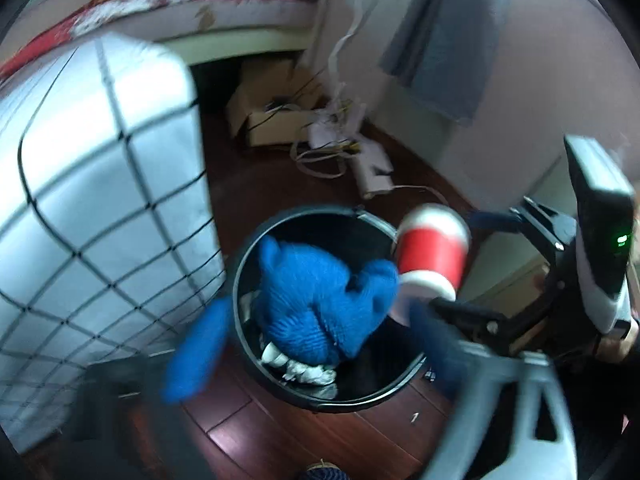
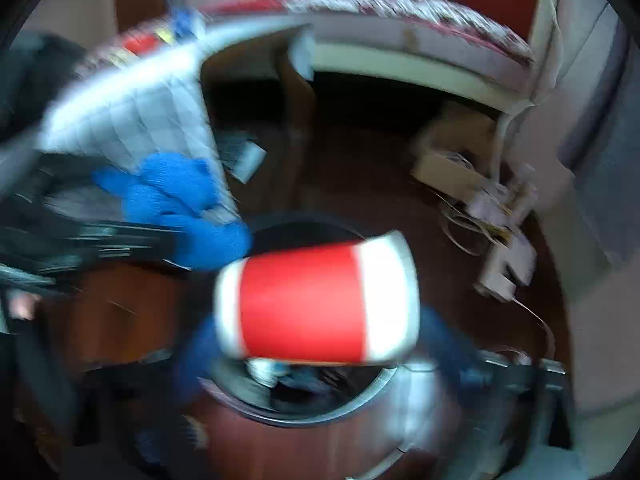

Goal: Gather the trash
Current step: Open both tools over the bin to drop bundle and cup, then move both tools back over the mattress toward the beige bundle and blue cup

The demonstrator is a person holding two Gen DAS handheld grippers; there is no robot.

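Note:
A round black trash bin (image 1: 360, 394) stands on the dark wooden floor, with crumpled white paper (image 1: 308, 372) at its bottom. A blue knitted cloth (image 1: 320, 300) lies loose inside it, on top of the paper. My left gripper (image 1: 312, 348) is open above the bin, its blue-covered fingers (image 1: 188, 352) wide to either side of the cloth. A red-and-white paper cup (image 2: 316, 304) hangs sideways over the bin (image 2: 304, 412), loose between the spread fingers of my open right gripper (image 2: 324, 340). The left wrist view shows the cup (image 1: 432, 252) at the bin's right rim. Both views are blurred.
A white quilt with a black grid (image 1: 100, 200) bulges at the left, close to the bin. Behind the bin lie a cardboard box (image 1: 272, 116), tangled cables and a white power strip (image 1: 372, 172). A bed (image 1: 200, 12) runs along the back, and a grey curtain (image 1: 448, 40) hangs at the right.

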